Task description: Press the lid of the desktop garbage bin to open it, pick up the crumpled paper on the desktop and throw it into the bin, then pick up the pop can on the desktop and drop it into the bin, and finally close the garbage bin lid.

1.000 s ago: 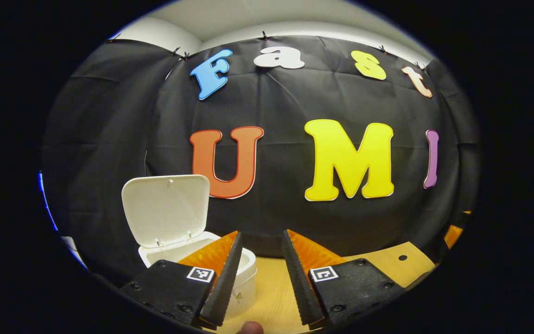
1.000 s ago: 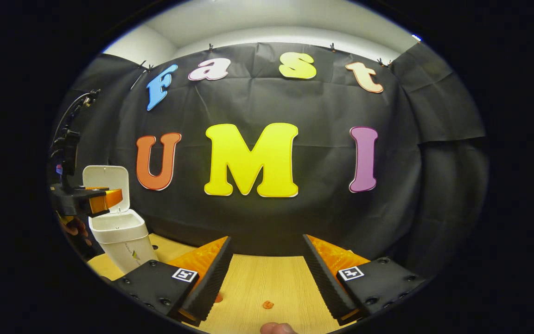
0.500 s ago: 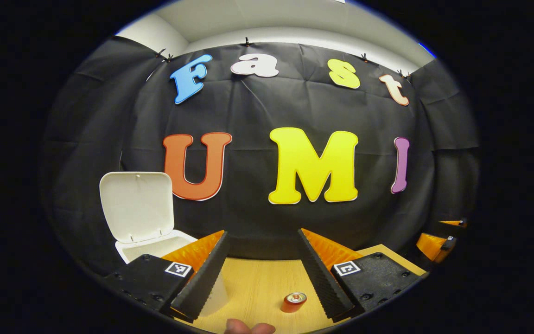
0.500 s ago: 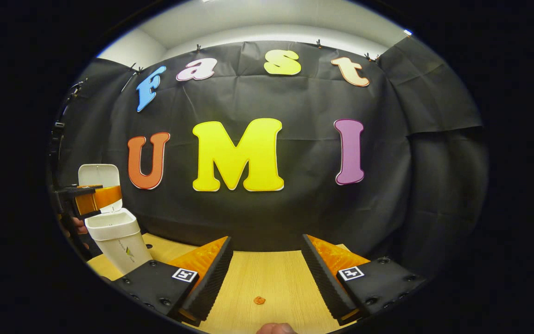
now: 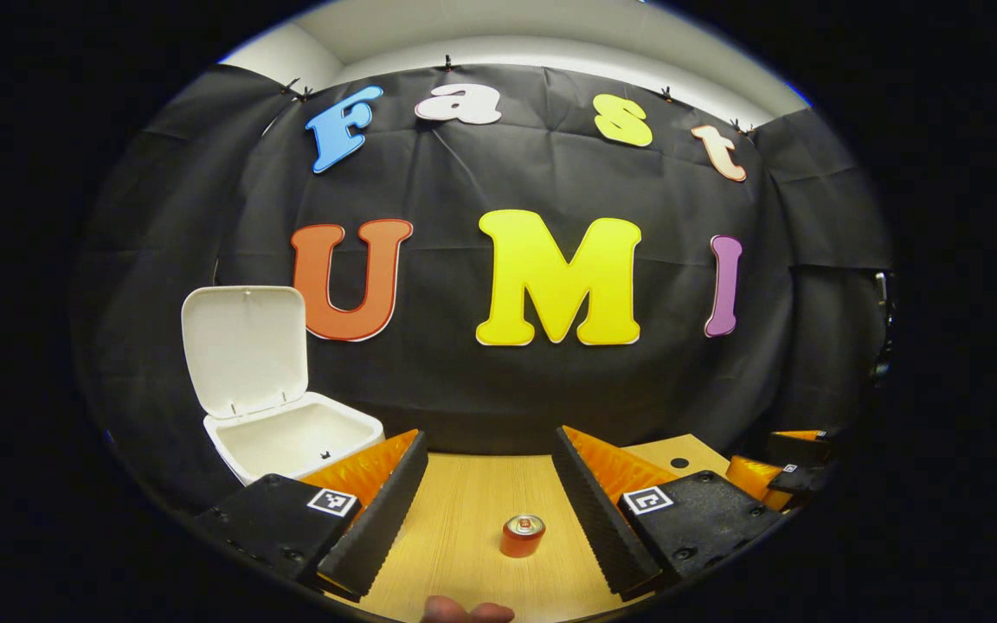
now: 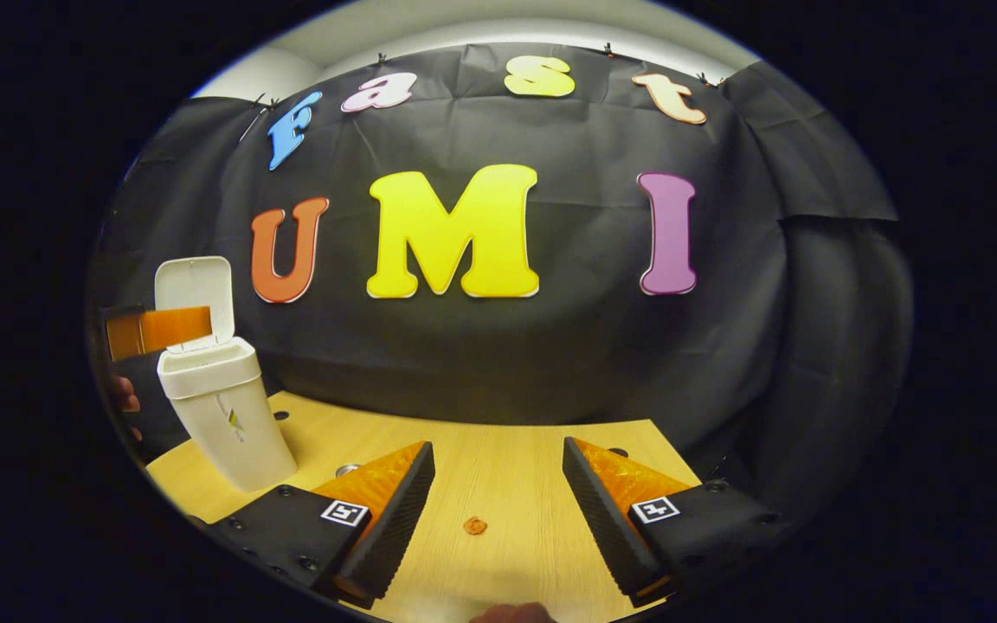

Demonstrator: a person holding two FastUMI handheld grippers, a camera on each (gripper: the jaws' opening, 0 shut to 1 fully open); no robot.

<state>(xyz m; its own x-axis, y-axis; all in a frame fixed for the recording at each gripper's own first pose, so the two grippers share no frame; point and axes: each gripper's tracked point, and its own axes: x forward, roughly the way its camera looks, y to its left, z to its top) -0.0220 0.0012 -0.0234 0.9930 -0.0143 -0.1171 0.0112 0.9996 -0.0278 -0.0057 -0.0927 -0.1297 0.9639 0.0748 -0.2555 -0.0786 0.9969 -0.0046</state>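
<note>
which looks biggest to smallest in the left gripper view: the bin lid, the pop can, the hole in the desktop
1. Bin lid, raised open, by far the largest.
2. Pop can, standing upright on the desktop between the left gripper fingers.
3. Hole in the desktop, smallest, though it lies farther off, so its true size is unsure.

A black cloth wall [image 5: 481, 381] hangs across the back of the booth, creased in long vertical and horizontal folds and clipped along its top edge. Above it runs a pale, plain upper wall and ceiling [image 5: 550, 39] — brightly lit, with a corner at the far left. In the right gripper view a second black cloth panel [image 6: 819, 173] overlaps at the right and drapes down the side. Below stands a light wooden table [image 6: 498, 484], its grain running away from the camera — small round holes [image 5: 678, 463] mark its surface near the far edge. The cloth reaches down behind the table's back edge.
</note>
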